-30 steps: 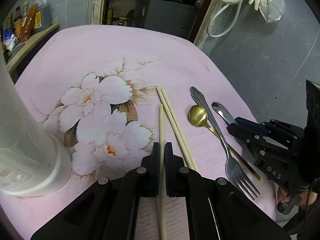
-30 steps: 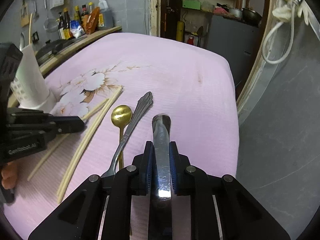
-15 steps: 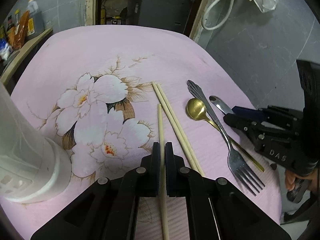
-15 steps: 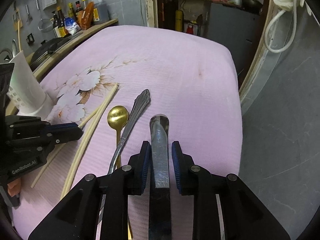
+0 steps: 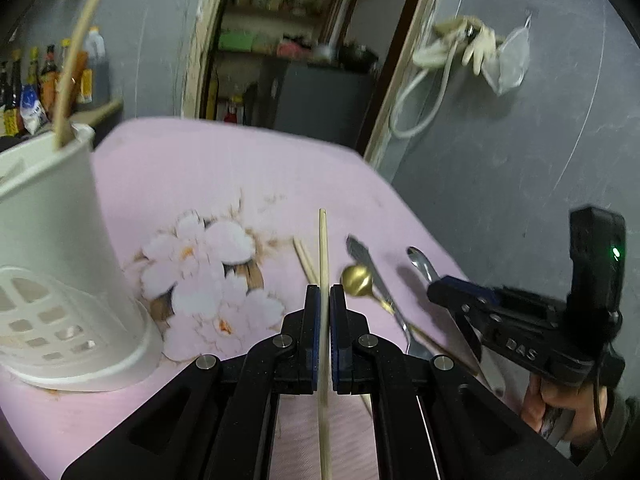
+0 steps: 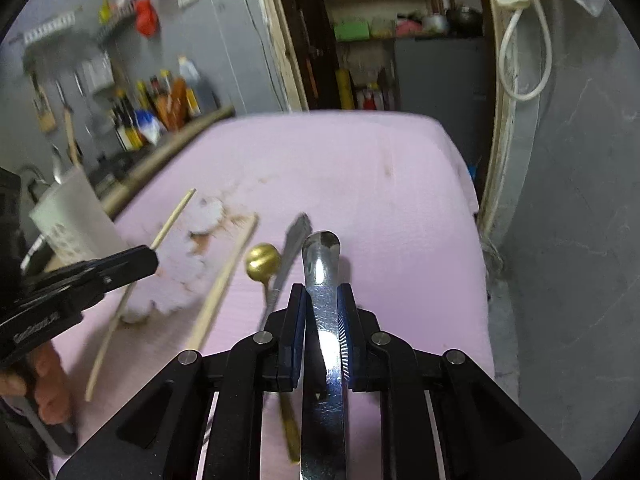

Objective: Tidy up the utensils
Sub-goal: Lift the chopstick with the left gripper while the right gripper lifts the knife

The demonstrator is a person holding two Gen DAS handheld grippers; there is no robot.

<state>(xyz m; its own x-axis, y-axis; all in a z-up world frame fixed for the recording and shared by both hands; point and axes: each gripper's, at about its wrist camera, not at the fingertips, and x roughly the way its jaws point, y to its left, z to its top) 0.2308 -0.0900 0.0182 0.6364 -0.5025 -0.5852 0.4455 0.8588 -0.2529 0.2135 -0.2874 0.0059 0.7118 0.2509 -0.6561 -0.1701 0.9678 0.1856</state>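
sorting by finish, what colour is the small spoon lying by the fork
Gold spoon, clearest in the right wrist view.

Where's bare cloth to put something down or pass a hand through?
Free: the far half of the pink tablecloth beyond the utensil tips, and the right strip by its edge. Crowded: the near middle, with loose chopsticks, gold spoon and fork side by side, and the white holder on the left.

Dim indoor light; my fisheye views bend and darken at the corners, motion blur smears both, glare streaks the steel handle (image 6: 324,320).
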